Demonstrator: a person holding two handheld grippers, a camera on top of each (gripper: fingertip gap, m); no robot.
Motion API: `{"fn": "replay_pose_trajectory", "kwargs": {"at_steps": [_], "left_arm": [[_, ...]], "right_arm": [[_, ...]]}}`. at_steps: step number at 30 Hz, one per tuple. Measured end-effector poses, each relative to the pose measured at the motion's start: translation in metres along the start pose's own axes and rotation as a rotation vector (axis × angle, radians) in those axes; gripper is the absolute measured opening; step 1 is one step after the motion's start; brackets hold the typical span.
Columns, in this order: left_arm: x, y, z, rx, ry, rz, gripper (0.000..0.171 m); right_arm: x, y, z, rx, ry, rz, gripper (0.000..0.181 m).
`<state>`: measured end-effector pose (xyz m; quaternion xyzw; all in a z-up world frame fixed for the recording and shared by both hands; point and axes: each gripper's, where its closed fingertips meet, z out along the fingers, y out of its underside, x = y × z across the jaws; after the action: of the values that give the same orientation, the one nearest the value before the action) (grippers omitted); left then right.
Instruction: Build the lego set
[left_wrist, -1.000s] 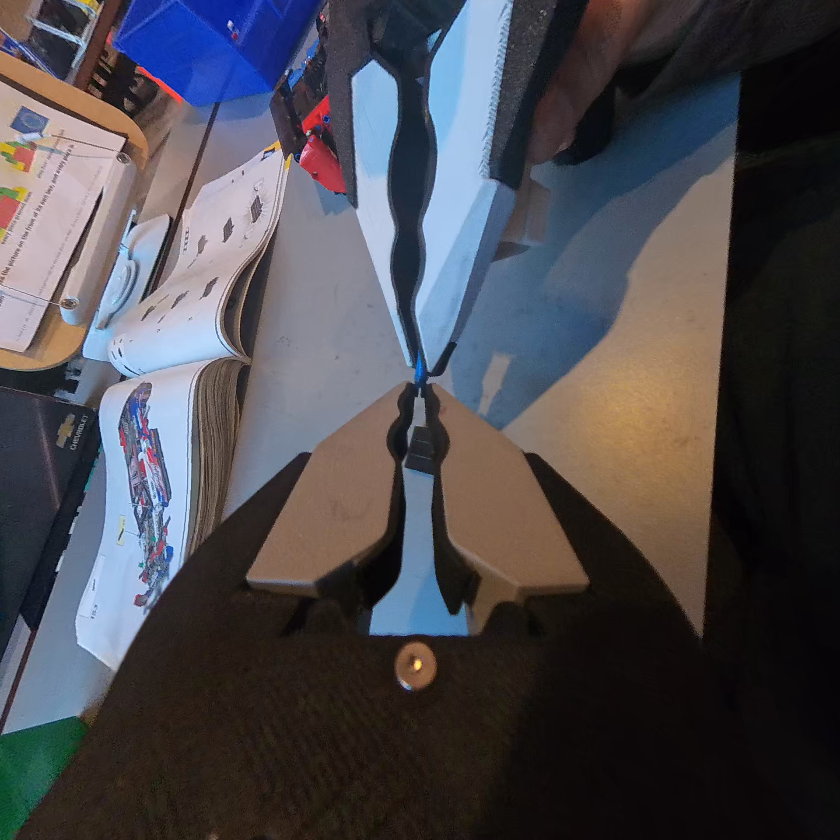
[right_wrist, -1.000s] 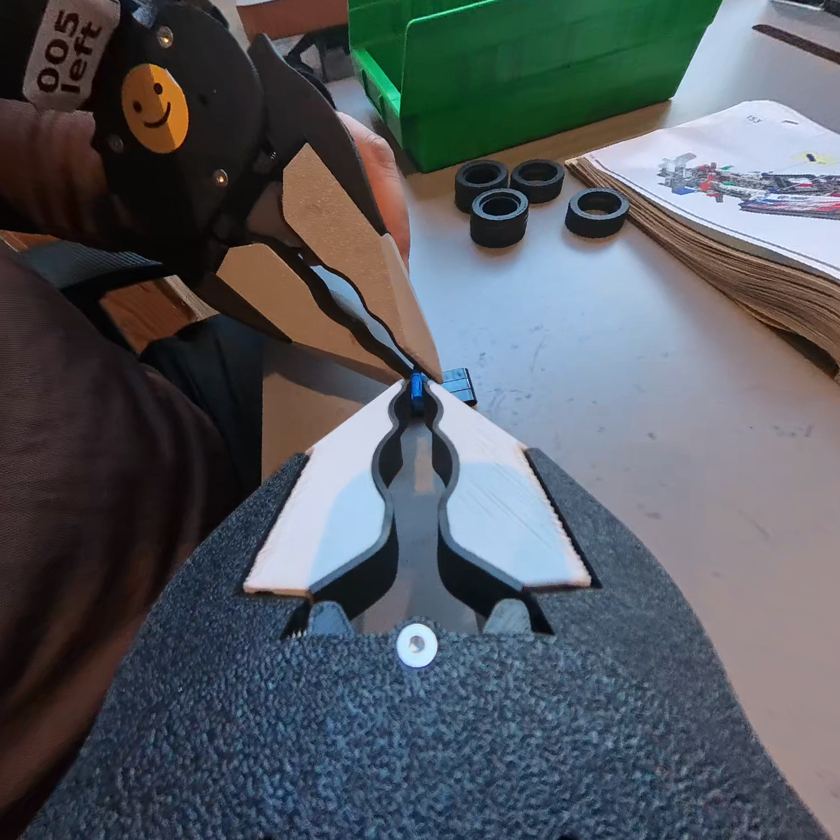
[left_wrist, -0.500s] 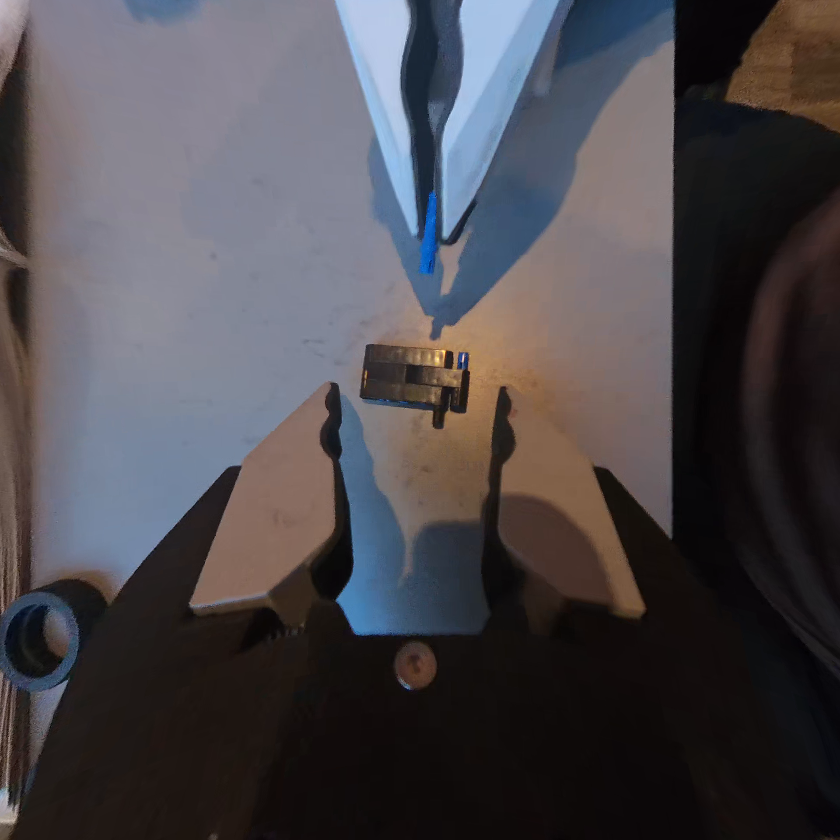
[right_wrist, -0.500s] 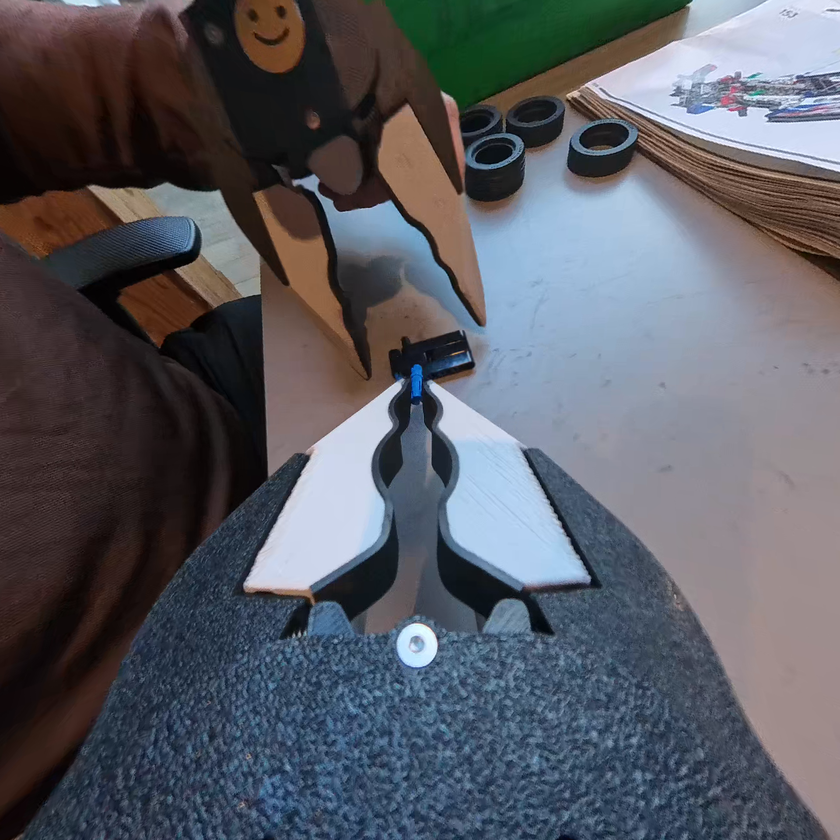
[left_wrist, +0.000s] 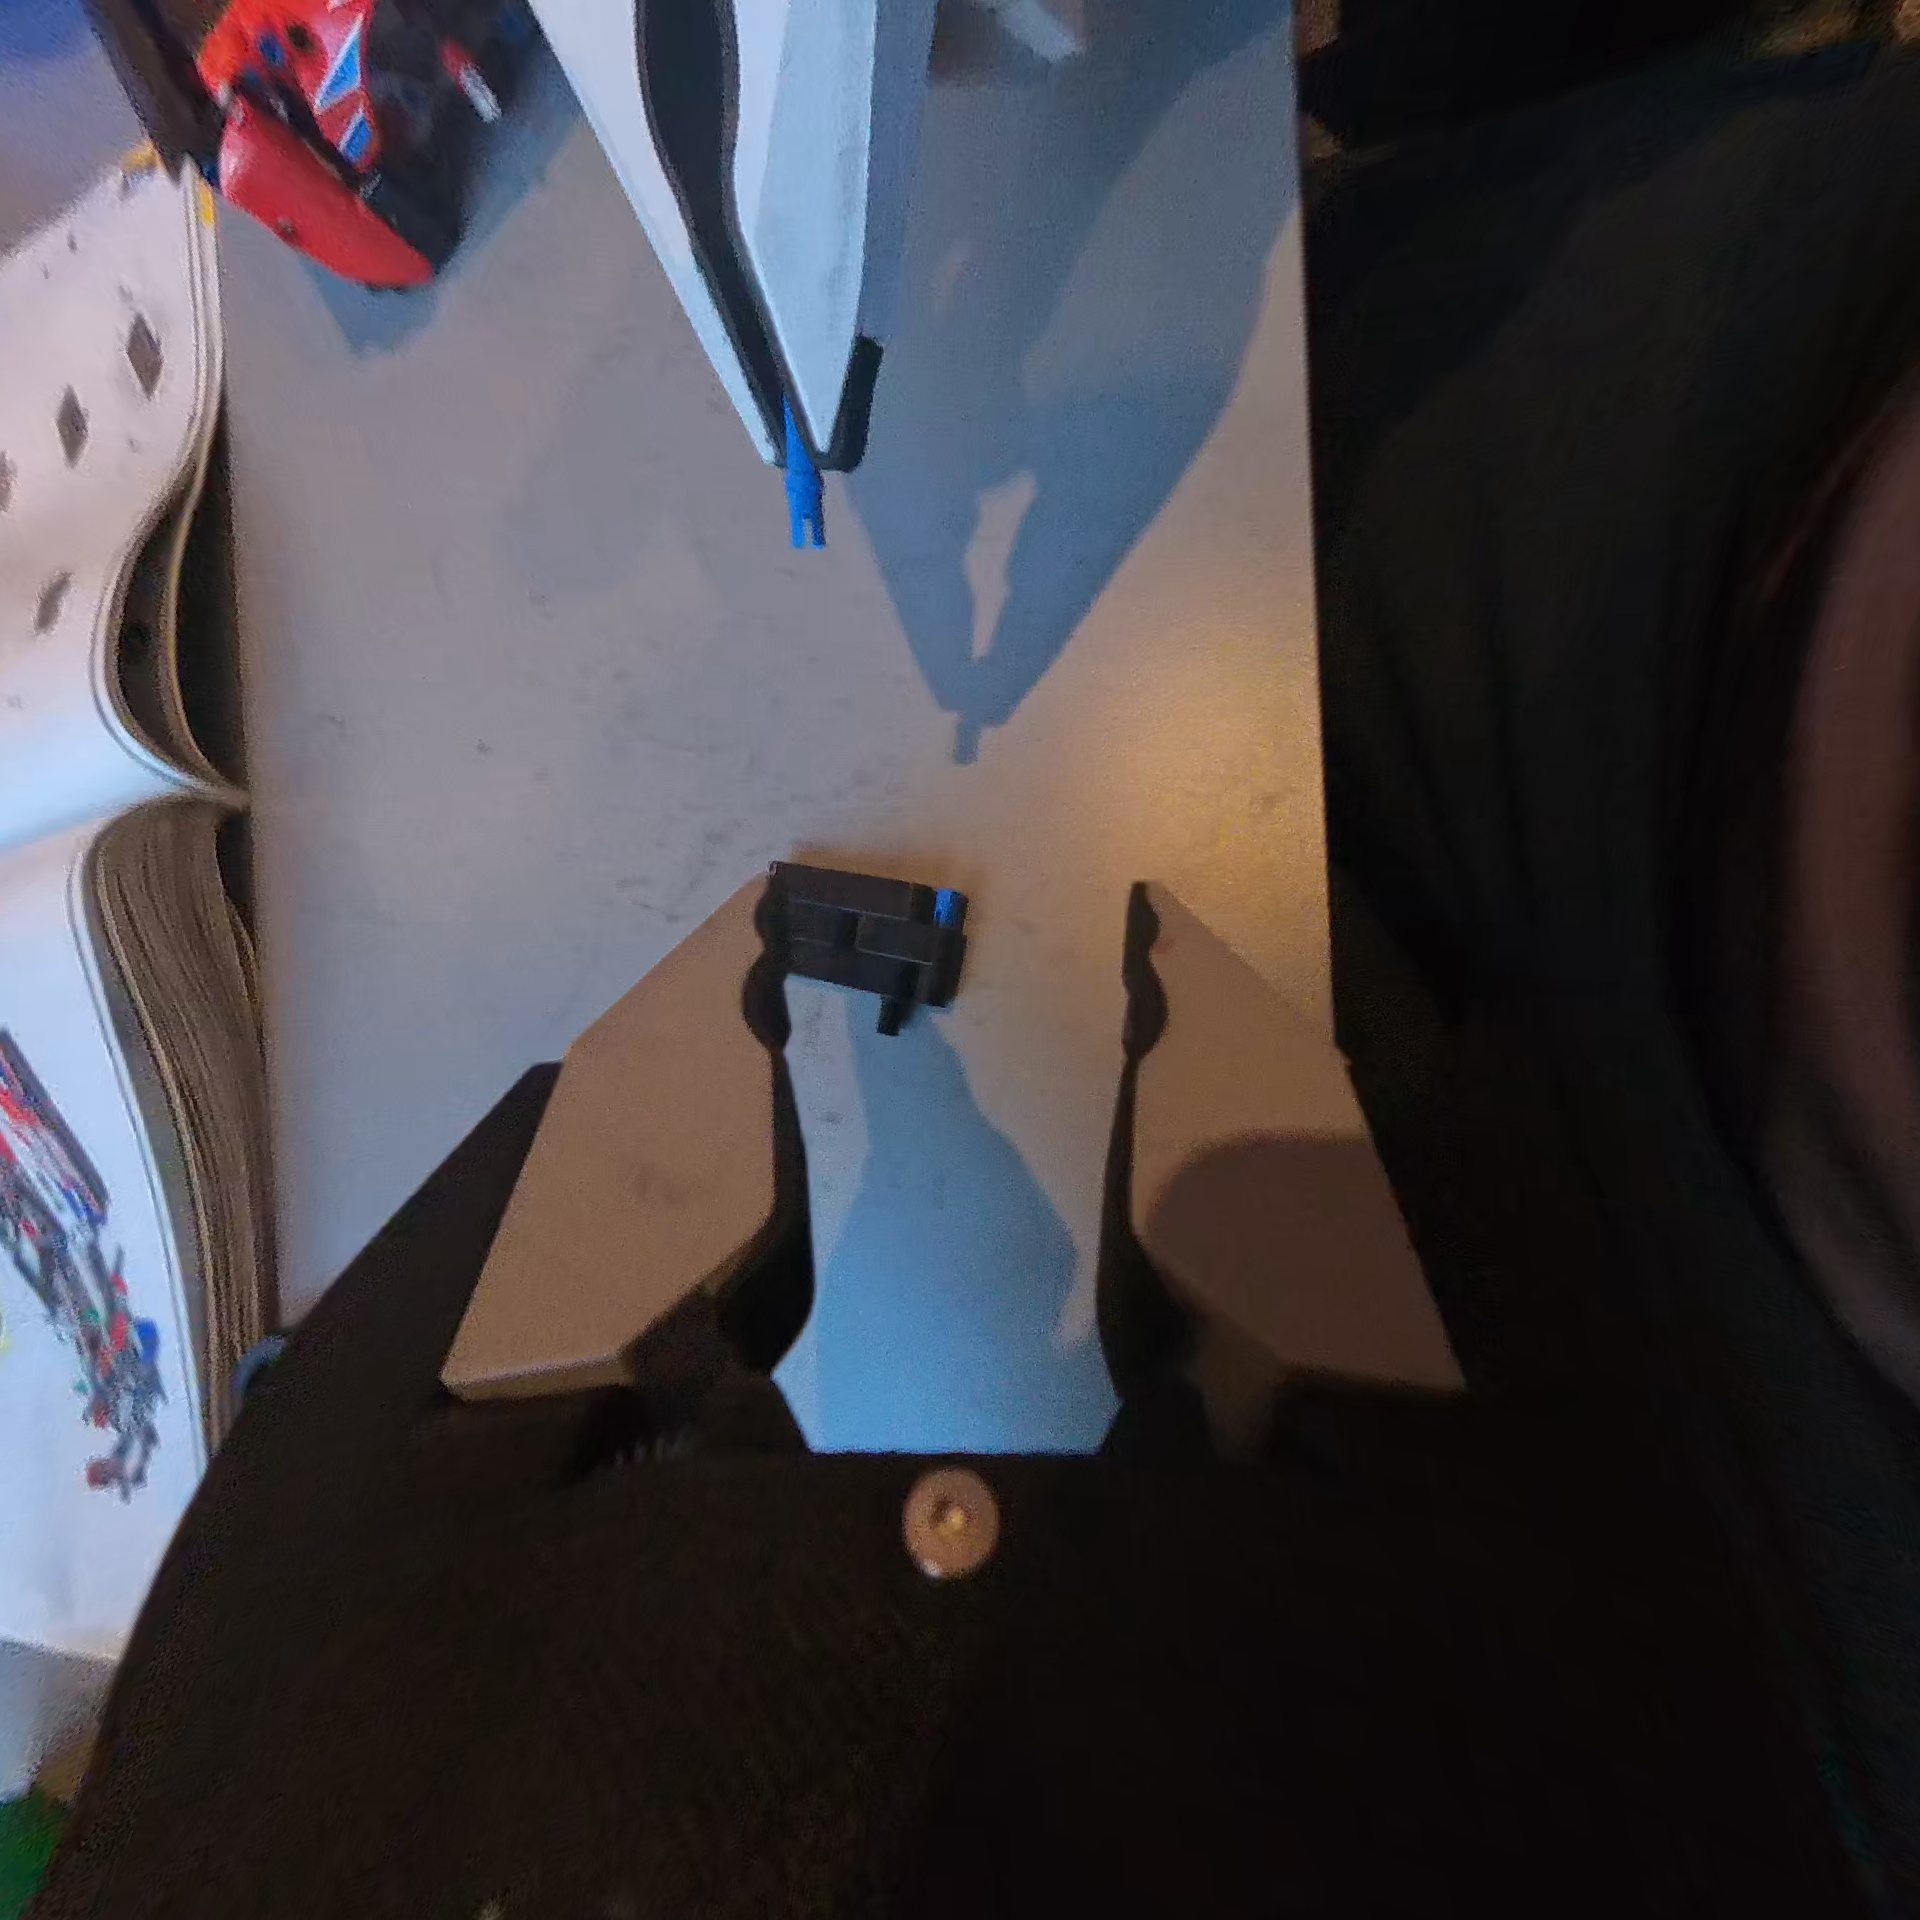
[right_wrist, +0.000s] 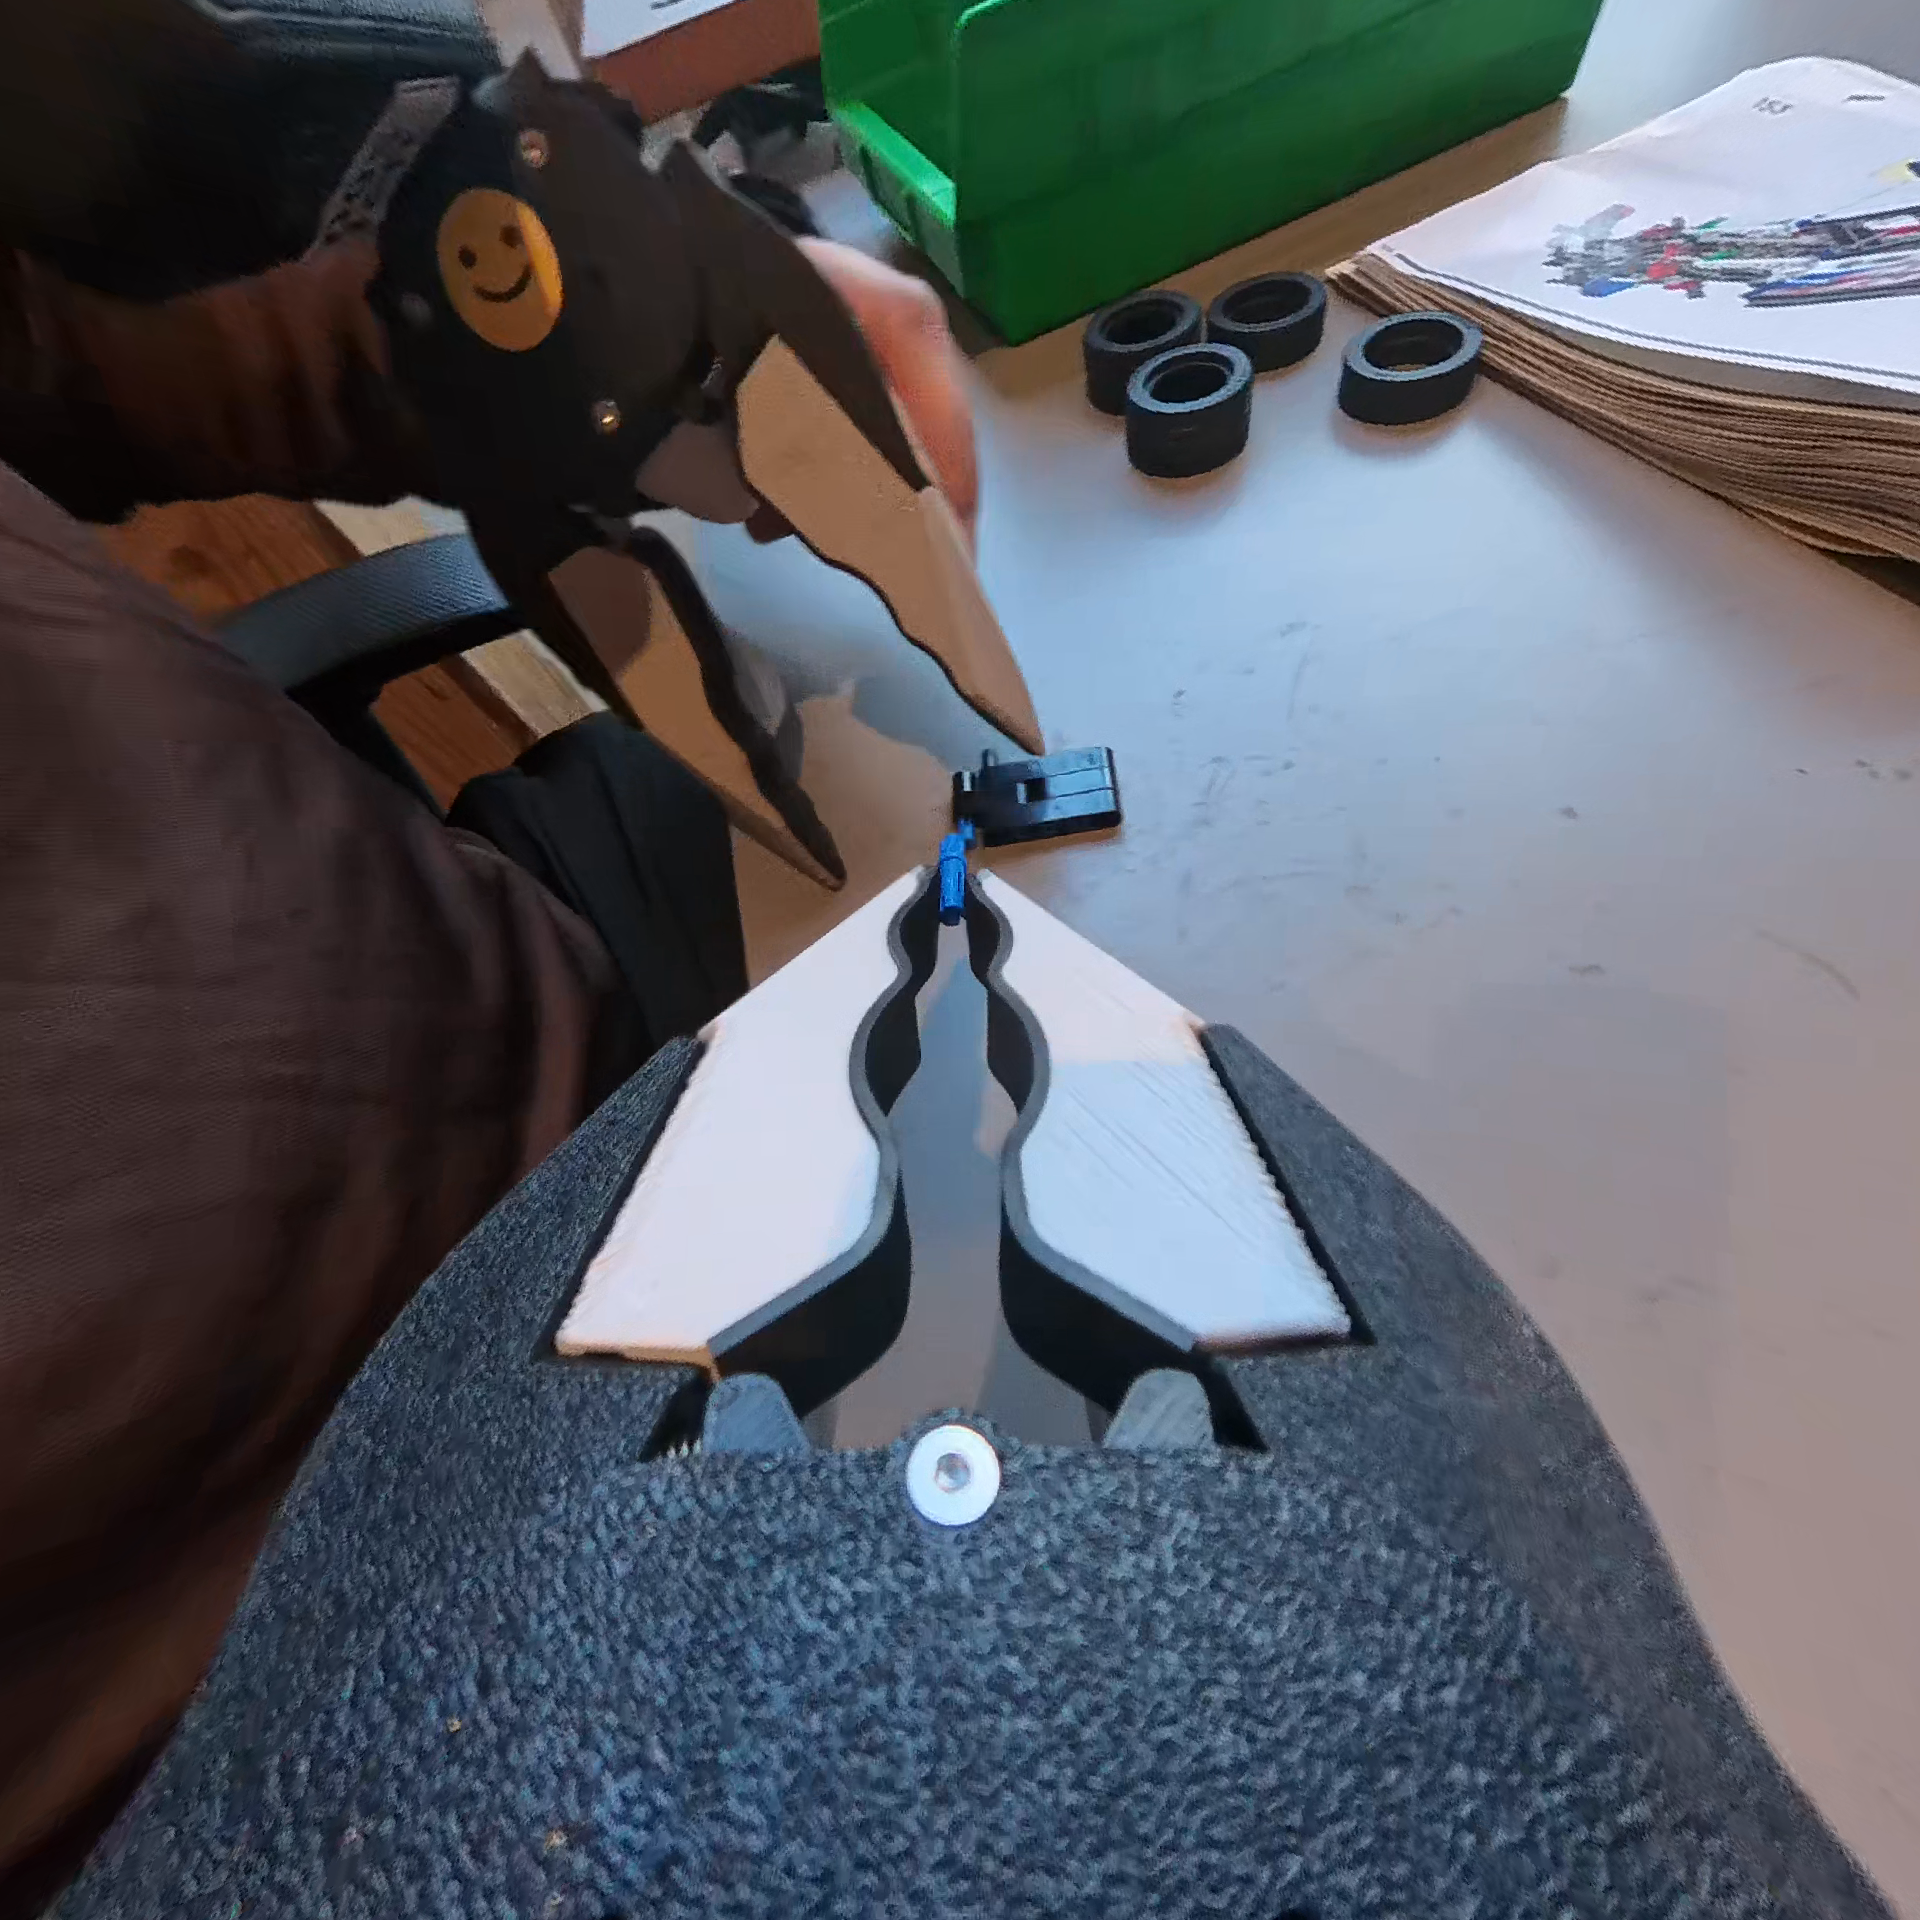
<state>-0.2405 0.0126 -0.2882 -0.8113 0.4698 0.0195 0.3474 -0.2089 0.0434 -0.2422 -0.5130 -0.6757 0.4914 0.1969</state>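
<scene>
The lego set is far from built, judging by what lies loose. Nearest, the right gripper (right_wrist: 951, 883) pinches a blue pin (right_wrist: 950, 881) just short of the black piece (right_wrist: 1044, 795), which rests flat on the table (right_wrist: 1455, 831). The left gripper (left_wrist: 951, 904) stands spread around that piece — one fingertip touching it. Beyond the piece, four black tyres (right_wrist: 1184, 405) wait unmounted; farther off lies the open instruction book (right_wrist: 1704, 301).
</scene>
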Motion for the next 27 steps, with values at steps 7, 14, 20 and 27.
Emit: {"fn": "replay_pose_trajectory", "kwargs": {"at_steps": [7,14,20,27], "left_arm": [[0.011,0.000,-0.001,-0.012,0.391,-0.128,0.099],[0.019,0.012,0.005,-0.087,0.325,-0.086,0.112],[0.033,0.020,0.010,-0.176,0.030,-0.005,0.101],[0.041,0.015,0.009,-0.195,-0.331,0.040,0.067]], "right_arm": [[-0.017,-0.003,0.004,-0.017,-0.032,-0.060,0.004],[-0.022,-0.003,0.000,-0.012,-0.038,-0.066,0.004],[-0.023,-0.001,0.000,-0.013,-0.051,-0.055,0.004],[-0.028,0.004,0.008,-0.039,-0.071,-0.056,0.004]]}}
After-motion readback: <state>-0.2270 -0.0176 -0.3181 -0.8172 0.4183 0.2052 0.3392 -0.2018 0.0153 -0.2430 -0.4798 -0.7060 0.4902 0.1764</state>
